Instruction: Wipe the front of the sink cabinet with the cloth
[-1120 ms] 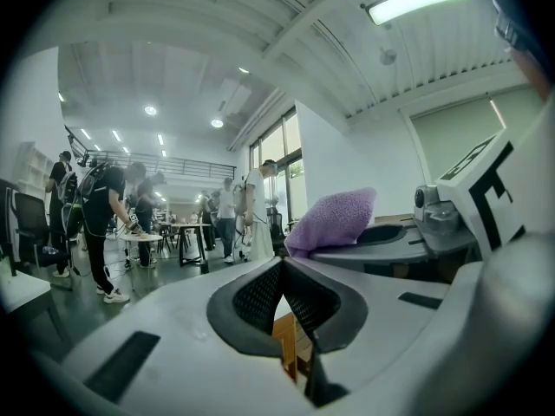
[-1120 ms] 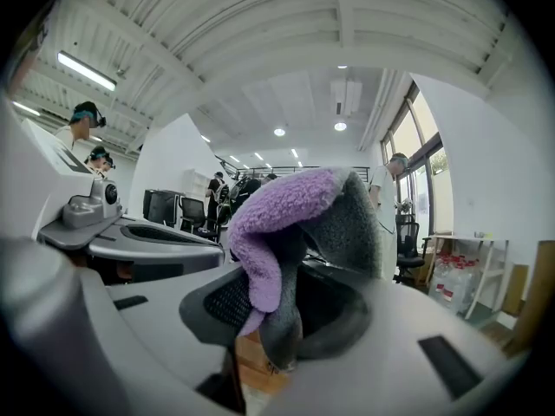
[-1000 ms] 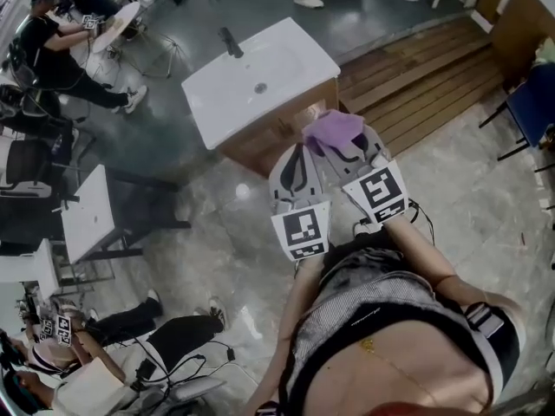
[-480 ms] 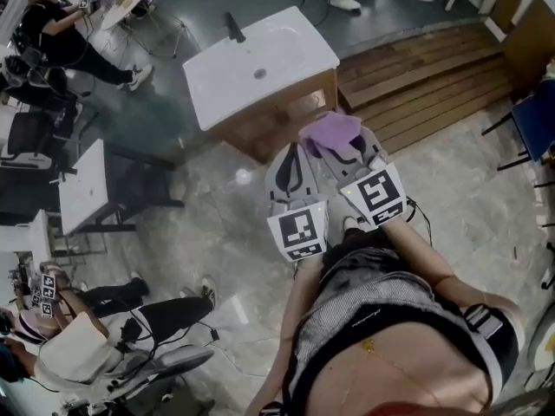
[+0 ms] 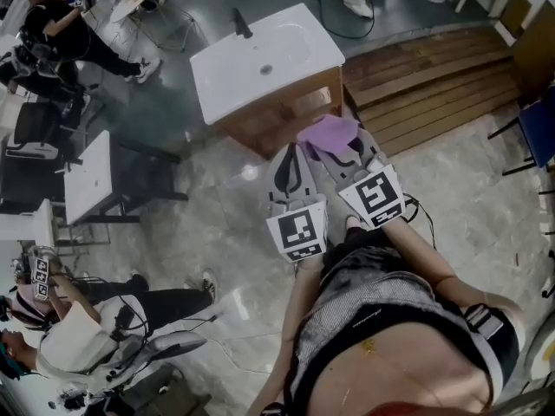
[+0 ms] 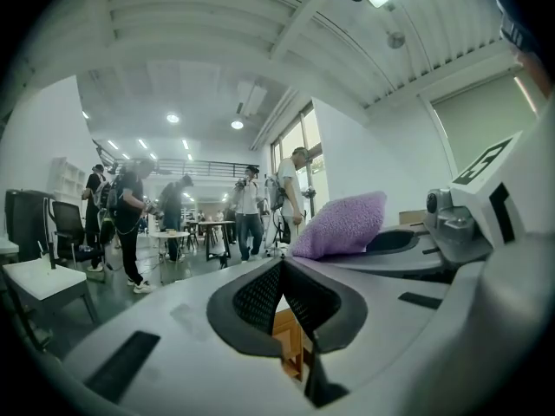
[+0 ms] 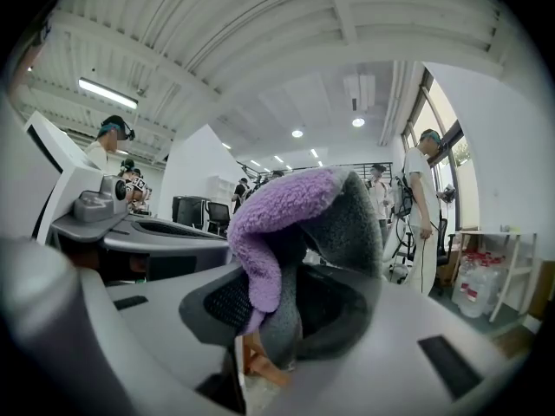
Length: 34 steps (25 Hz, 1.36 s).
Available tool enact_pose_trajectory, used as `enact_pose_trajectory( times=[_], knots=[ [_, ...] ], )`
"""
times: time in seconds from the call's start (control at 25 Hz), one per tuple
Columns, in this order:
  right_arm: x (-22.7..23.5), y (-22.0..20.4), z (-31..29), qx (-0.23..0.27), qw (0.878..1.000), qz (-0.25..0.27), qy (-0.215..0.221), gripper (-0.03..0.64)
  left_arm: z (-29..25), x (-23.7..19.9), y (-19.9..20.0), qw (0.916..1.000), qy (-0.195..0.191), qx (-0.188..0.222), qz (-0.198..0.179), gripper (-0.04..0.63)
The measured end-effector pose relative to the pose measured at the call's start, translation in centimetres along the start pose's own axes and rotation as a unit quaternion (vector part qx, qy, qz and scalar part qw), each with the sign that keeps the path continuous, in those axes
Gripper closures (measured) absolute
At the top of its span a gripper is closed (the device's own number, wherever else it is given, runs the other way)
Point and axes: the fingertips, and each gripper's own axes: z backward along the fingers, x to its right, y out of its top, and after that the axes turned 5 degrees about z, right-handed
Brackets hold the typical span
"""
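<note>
The sink cabinet stands ahead of me, its white basin (image 5: 260,63) on top and its wooden front (image 5: 290,115) facing my grippers. A purple cloth (image 5: 328,133) with a grey back is bunched in my right gripper (image 5: 343,143), which is shut on it just short of the cabinet's front right corner. In the right gripper view the cloth (image 7: 277,232) folds up over the right gripper (image 7: 269,319). My left gripper (image 5: 290,152) is held beside it on the left, shut and holding nothing. The left gripper view shows the left gripper (image 6: 282,276) with its pads together, and the cloth (image 6: 342,224) off to the right.
A black tap (image 5: 240,22) stands at the basin's far edge. Wooden decking (image 5: 425,68) lies right of the cabinet, with a blue chair (image 5: 539,115) beyond it. A small white table (image 5: 87,189) and several people are on the left.
Both grippers and the cloth keep almost the same place near the cabinet's front. The head view has drifted a little, and people at the left have shifted.
</note>
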Motion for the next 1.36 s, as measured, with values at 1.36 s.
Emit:
enact_pose_trajectory(
  times=[1.36],
  knots=[
    [-1.2,0.1,-1.2,-0.016,0.999,0.011,0.030,0.446,-0.2,-0.7,-0.4,0.9999,0.002,-0.013,0.003,0.598]
  ],
)
